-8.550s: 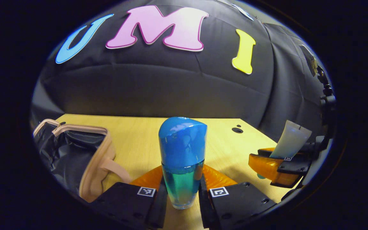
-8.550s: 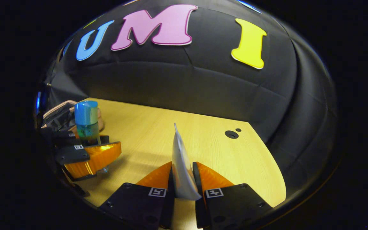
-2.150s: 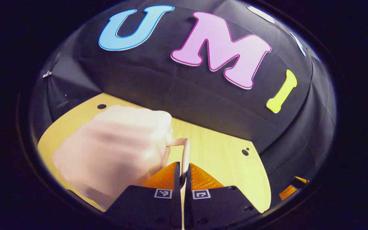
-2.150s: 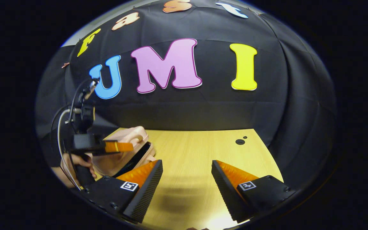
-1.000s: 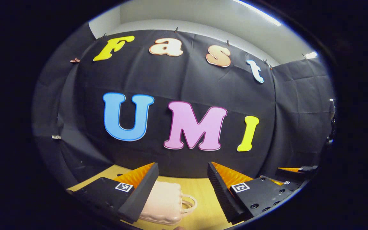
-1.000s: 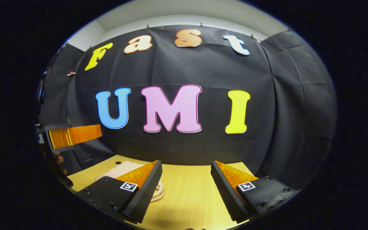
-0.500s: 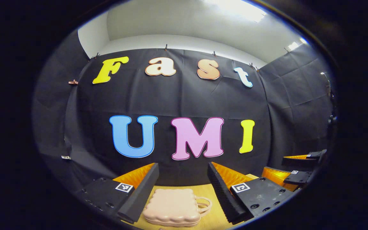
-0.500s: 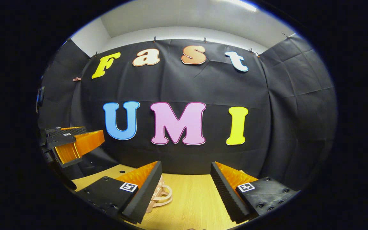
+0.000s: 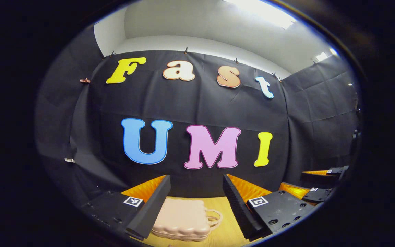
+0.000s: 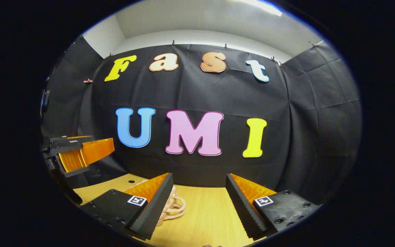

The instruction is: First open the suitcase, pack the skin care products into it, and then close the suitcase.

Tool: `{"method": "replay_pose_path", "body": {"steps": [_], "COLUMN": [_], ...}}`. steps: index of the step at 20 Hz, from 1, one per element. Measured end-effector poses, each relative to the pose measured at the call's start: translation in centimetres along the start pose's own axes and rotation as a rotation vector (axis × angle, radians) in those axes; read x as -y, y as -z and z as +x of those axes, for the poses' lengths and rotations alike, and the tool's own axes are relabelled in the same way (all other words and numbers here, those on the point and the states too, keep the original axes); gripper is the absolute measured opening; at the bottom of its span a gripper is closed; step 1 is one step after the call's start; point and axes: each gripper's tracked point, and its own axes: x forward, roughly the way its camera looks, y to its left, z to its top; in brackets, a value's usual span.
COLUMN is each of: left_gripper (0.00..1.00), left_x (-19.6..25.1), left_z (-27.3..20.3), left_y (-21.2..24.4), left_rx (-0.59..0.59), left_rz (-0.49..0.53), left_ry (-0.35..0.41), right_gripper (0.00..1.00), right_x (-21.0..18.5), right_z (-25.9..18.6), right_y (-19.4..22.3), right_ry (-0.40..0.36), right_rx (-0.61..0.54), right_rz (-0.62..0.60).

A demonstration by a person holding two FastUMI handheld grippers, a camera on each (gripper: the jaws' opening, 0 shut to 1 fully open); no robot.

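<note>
Pink suitcase (image 9: 182, 219) lies shut on the table (image 10: 204, 212) below and between the left tongs (image 9: 195, 202), both tongs released and empty, right tongs (image 10: 197, 202) alongside; packing looks finished, nothing further needed.

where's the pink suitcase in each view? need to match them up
Left gripper view: suitcase at bottom centre, lying closed on the table, between the left claw fingers.
Right gripper view: suitcase at lower left of centre, mostly hidden behind a right claw finger.
Shared landmark: its looped handle.
</note>
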Motion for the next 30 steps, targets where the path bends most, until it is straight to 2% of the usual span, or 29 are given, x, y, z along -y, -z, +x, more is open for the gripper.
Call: {"method": "replay_pose_path", "body": {"steps": [9, 16, 22, 30], "left_gripper": [0.96, 0.96, 0.96, 0.96], "left_x": [-1.2, -2.0, -1.7, -0.9], "left_z": [-0.6, -1.6, -2.3, -2.9], "left_y": [0.9, 1.5, 2.4, 1.8], "left_rx": [-0.025, -0.046, -0.077, -0.051], "left_rz": [-0.032, -0.011, 0.0, 0.012], "left_ry": [-0.022, -0.059, -0.058, -0.016], "right_gripper": [0.97, 0.98, 0.97, 0.97], "right_x": [0.1, 0.9, 0.5, 0.3], "right_z": [-0.5, -0.8, -1.5, -1.8], "right_y": [0.4, 0.5, 1.3, 1.7], "right_ry": [0.014, 0.029, 0.024, 0.01], "right_rx": [-0.003, -0.013, -0.038, -0.045], "right_rz": [0.017, 0.026, 0.036, 0.037]}}
